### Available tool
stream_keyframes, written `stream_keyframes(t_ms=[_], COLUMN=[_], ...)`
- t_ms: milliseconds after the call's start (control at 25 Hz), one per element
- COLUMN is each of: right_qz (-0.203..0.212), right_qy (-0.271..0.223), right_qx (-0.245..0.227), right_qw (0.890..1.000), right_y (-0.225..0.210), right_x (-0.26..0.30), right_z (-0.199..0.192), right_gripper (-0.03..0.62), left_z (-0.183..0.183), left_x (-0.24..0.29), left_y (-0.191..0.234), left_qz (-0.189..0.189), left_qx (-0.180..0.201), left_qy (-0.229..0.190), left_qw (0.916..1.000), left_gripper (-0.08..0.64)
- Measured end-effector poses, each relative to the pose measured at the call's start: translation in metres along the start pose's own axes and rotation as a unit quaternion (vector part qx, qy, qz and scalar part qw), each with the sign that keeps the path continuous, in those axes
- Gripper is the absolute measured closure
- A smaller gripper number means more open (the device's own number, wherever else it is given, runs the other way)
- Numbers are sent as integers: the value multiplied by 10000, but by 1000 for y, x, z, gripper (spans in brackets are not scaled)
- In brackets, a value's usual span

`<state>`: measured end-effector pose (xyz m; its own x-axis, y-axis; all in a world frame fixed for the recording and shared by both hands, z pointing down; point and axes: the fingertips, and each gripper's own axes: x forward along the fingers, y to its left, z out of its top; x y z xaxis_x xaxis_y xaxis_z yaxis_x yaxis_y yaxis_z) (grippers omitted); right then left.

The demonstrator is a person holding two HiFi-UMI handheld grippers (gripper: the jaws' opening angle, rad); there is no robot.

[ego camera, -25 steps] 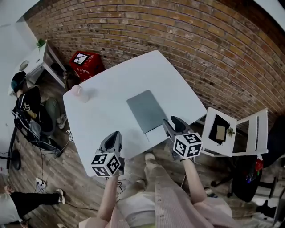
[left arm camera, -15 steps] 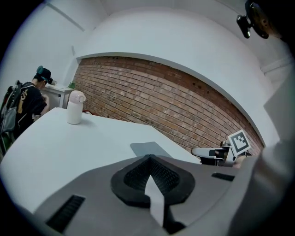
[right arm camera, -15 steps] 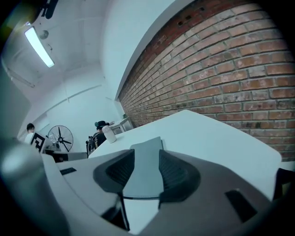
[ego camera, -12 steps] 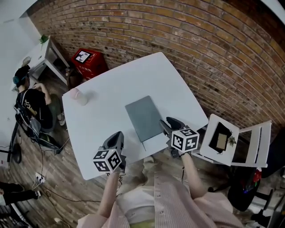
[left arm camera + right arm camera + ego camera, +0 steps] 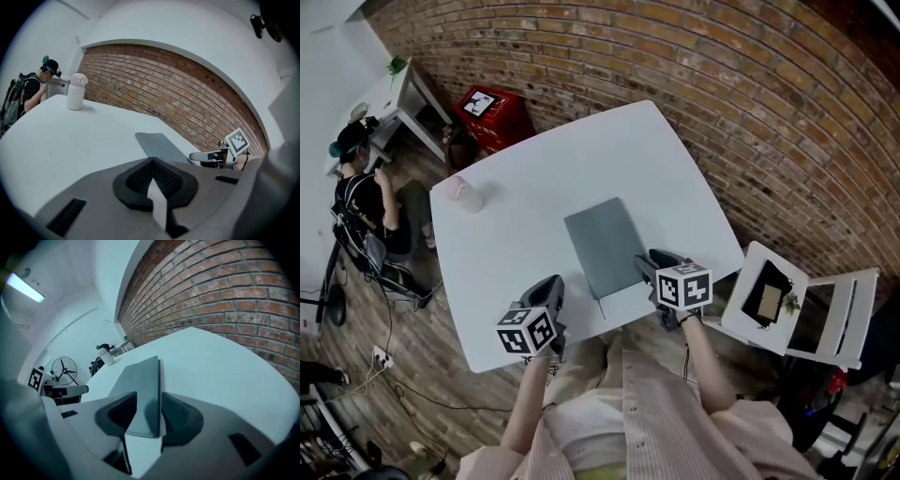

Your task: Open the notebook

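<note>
The right claw (image 5: pixel 147 404) is partly open, its two dark pads apart, and the near end of the grey notebook (image 5: pixel 140 385) fills the gap between them; the right pad sits right along the notebook's edge, but whether either pad presses on the cover cannot be told. In the head view the right claw (image 5: pixel 649 265) is at the notebook's (image 5: pixel 602 242) near right corner. The notebook lies flat and closed on the white bench (image 5: pixel 516 216), toward its near edge, its long side running away from the person. The left claw (image 5: pixel 152 164) is clenched, pads meeting at the middle with nothing held between them. In the head view the left claw (image 5: pixel 546 292) sits over the near edge of the bench, left of the notebook and apart from it; from its own view the notebook (image 5: pixel 157 145) lies ahead and to the right, with the other claw at its far side. A white cup (image 5: pixel 466 195) stands at the far left corner of the bench, well apart from the notebook. Past the bench runs a brick wall (image 5: pixel 722 84), with a red crate (image 5: pixel 492 112) on the floor at its foot. A person (image 5: pixel 361 202) sits off to the left, and a white folding chair (image 5: pixel 787 300) stands to the right of the bench
</note>
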<state>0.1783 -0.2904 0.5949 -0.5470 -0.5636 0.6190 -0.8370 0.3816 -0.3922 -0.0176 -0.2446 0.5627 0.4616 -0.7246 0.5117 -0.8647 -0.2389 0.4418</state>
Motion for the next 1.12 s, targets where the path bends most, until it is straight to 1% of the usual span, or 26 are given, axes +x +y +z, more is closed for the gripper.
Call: stream_keyframes(t_ms=[200, 400, 560, 760, 880, 1040, 1120], right_qz=[-94, 45, 130, 249, 279, 311, 339], right_qy=[336, 664, 786, 872, 841, 822, 788], right_qx=[118, -62, -198, -239, -133, 167, 230], right_qw=[9993, 9978, 9966, 9956, 9960, 9960, 9961], right_y=[-5, 1, 4, 4, 2, -1, -1], right_x=[6, 14, 17, 17, 17, 15, 14], right_z=[-8, -12, -14, -14, -13, -12, -10], right_gripper=[425, 425, 436, 457, 477, 510, 522], left_z=[-11, -12, -13, -16, -16, -16, -14], left_x=[4, 10, 13, 13, 14, 13, 12], left_y=[1, 2, 3, 4, 3, 3, 3], left_qz=[-21, -46, -73, -66, -62, -41, -39], left_qx=[-90, -147, -200, -233, -241, -226, -211], left_qy=[219, 327, 366, 374, 368, 352, 314], left_qw=[9997, 9993, 9991, 9990, 9990, 9991, 9993], left_gripper=[568, 568, 568, 568, 568, 568, 568])
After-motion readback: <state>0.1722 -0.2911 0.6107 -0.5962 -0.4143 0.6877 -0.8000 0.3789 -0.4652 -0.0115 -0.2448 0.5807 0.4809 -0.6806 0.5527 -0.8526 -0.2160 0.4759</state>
